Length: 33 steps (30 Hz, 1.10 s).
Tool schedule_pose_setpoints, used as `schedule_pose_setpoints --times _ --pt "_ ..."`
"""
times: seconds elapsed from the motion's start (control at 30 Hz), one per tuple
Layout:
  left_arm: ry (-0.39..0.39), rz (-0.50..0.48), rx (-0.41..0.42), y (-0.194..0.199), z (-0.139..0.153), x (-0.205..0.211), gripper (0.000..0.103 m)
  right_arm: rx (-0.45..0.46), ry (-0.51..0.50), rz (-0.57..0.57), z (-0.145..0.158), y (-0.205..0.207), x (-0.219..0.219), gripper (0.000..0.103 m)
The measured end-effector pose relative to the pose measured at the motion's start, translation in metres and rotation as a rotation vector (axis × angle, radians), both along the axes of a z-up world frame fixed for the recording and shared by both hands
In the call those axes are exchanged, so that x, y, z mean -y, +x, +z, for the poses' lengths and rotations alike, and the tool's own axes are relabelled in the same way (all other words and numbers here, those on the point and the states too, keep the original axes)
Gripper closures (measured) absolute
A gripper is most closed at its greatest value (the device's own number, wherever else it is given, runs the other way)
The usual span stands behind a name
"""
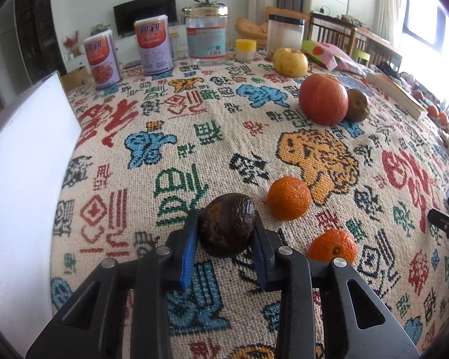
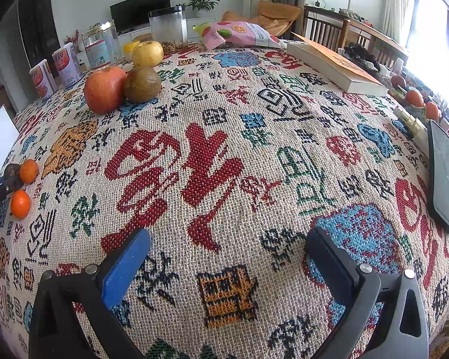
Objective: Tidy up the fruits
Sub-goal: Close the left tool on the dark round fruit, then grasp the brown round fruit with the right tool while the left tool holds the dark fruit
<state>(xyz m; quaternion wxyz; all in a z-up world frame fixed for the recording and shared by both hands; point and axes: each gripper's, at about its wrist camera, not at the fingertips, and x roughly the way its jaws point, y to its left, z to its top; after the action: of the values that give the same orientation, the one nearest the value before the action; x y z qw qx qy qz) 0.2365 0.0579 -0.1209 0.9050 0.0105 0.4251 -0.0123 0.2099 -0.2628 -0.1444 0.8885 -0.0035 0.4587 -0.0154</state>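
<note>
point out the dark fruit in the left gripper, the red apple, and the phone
dark fruit (image 1: 227, 224), left wrist view, middle of its wrinkled skin
red apple (image 2: 104, 89), right wrist view, front face
phone (image 2: 443, 176), right wrist view, screen centre

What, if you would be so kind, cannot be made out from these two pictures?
- Dark fruit, left wrist view: its sides are covered by the left gripper.
- Phone, right wrist view: dark screen, its far edge cut by the frame.
- Fruits by the window: too small to name.

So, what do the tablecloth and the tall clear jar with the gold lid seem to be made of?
The tablecloth looks like coarse woven fabric, matte: the weave grid shows and the patterns are blocky, apparently woven in. The jar looks like clear glossy plastic or glass, which I cannot tell apart; its lid looks like shiny gold metal, or metallic-coated plastic.
</note>
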Motion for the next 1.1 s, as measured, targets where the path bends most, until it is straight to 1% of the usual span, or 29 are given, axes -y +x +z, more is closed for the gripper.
schedule_pose_setpoints --times 0.1,0.23,0.27,0.33,0.37,0.43,0.47,0.5,0.53,0.57,0.6,0.63,0.67,0.77,0.83,1.1 --pt "-0.007 0.034 -0.029 -0.022 0.002 0.000 0.070 0.000 0.000 0.000 0.000 0.000 0.000 0.000" --pt "-0.058 0.052 -0.051 -0.059 0.002 0.000 0.070 0.000 0.000 0.000 0.000 0.000 0.000 0.000" --pt "-0.057 0.054 -0.044 -0.065 0.001 0.001 0.070 0.000 0.000 0.000 0.000 0.000 0.000 0.000" --pt "-0.022 0.055 -0.023 -0.072 0.000 0.005 0.069 0.000 0.001 0.000 0.000 0.000 0.000 0.000" --pt "-0.006 0.054 -0.017 -0.073 -0.001 0.007 0.067 0.000 0.001 0.000 0.000 0.000 0.000 0.000" --pt "0.033 0.068 -0.003 -0.074 -0.002 0.010 0.049 0.000 0.001 0.000 0.000 0.000 0.000 0.000" --pt "0.045 0.079 -0.006 -0.073 -0.002 0.010 0.034 0.000 0.001 0.000 0.000 0.000 0.000 0.000" --pt "0.053 0.096 -0.009 -0.072 -0.003 0.009 0.026 0.000 0.001 0.000 0.000 0.000 0.000 0.000" --pt "0.049 0.110 -0.015 -0.071 -0.003 0.007 0.023 0.000 0.001 0.000 0.000 0.000 0.000 0.000" --pt "0.036 0.122 -0.023 -0.069 -0.004 0.003 0.019 0.000 0.001 0.000 0.000 0.000 0.000 0.000" --pt "0.017 0.135 -0.032 -0.068 -0.005 -0.001 0.014 0.000 0.001 0.000 0.000 0.000 0.000 0.000" --pt "-0.008 0.150 -0.041 -0.068 -0.007 -0.006 0.012 0.000 0.001 0.000 0.000 0.000 0.000 0.000" --pt "-0.020 0.157 -0.043 -0.067 -0.007 -0.008 0.010 0.000 0.001 0.000 0.000 0.000 0.000 0.000" --pt "0.002 0.164 -0.047 -0.067 -0.008 -0.005 0.007 0.000 0.001 0.000 0.000 0.000 0.000 0.000" --pt "-0.009 0.172 -0.051 -0.066 -0.009 -0.007 0.005 0.000 0.001 0.000 0.000 0.000 0.000 0.000" --pt "-0.008 0.173 -0.051 -0.067 -0.010 -0.007 0.005 -0.001 0.001 0.000 0.000 -0.001 -0.001 0.000"
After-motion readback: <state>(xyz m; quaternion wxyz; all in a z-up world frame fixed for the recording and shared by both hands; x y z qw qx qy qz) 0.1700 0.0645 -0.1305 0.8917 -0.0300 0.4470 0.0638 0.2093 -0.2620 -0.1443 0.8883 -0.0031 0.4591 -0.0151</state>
